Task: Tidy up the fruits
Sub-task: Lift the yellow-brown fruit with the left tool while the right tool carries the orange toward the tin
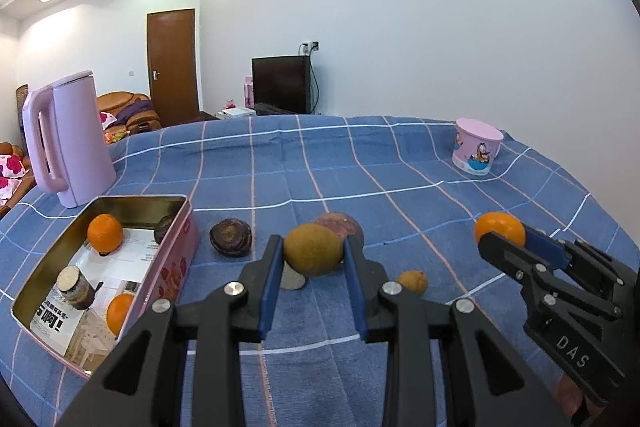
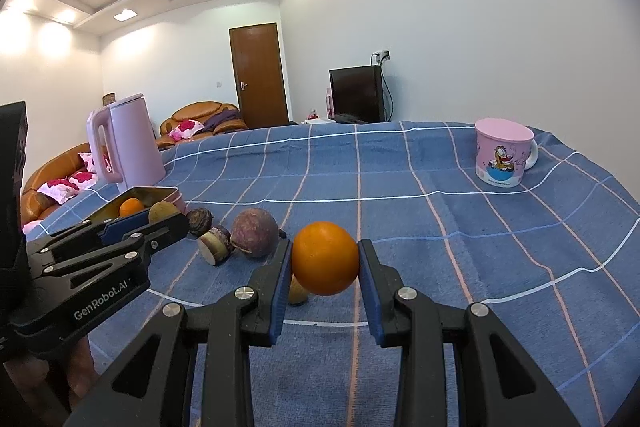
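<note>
My left gripper (image 1: 312, 251) is shut on a round green-brown fruit (image 1: 313, 249), lifted just above the blue checked cloth. My right gripper (image 2: 325, 261) is shut on an orange (image 2: 325, 258), also off the cloth. Each gripper shows in the other's view: the right gripper (image 1: 504, 239) with its orange (image 1: 500, 231), the left gripper (image 2: 160, 221) with its fruit (image 2: 162, 211). The open pink tin (image 1: 176, 259) at the left holds two oranges (image 1: 105, 231) and dark fruits. On the cloth lie a purple passion fruit (image 2: 255, 233), a dark wrinkled fruit (image 1: 231, 237), a cut-faced fruit (image 2: 216, 245) and a small yellowish fruit (image 1: 412, 281).
A tall pink kettle (image 1: 68, 139) stands behind the tin at the table's left edge. A pink lidded cartoon mug (image 2: 504, 153) sits at the far right. The blue cloth (image 1: 320, 167) covers the table. A sofa, door and television lie beyond.
</note>
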A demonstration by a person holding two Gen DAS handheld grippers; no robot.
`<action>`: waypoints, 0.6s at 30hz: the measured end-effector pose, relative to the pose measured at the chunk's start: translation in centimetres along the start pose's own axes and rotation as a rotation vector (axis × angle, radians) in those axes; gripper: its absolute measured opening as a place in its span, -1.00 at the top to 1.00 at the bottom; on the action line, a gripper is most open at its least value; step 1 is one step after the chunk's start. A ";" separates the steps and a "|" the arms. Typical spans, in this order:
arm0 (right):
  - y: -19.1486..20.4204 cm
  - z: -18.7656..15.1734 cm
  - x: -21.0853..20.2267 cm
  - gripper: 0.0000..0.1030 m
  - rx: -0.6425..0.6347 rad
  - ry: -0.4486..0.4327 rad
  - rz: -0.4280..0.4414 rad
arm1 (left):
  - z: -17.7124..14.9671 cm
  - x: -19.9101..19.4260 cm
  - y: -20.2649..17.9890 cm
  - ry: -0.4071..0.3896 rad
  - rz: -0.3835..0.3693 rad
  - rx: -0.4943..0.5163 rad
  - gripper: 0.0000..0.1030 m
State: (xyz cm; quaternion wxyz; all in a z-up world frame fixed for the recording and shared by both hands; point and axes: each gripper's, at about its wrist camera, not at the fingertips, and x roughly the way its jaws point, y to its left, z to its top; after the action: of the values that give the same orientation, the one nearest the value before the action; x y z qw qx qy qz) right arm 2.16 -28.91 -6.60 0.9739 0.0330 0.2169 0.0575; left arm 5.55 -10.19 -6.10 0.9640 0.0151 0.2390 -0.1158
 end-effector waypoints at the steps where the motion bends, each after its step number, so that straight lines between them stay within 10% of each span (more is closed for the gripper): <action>1: 0.0 0.0 0.0 0.34 0.000 -0.002 -0.001 | 0.0 0.0 0.0 -0.003 0.002 0.001 0.38; 18: 0.4 0.0 -0.9 0.34 -0.018 -0.054 -0.032 | -0.1 -1.3 -0.1 -0.070 0.033 0.006 0.38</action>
State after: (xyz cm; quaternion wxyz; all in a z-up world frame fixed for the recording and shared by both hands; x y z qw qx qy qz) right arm 1.33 -28.63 -6.16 0.9805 0.0225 0.1907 0.0429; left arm 4.35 -9.96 -5.57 0.9735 0.0180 0.2045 -0.1009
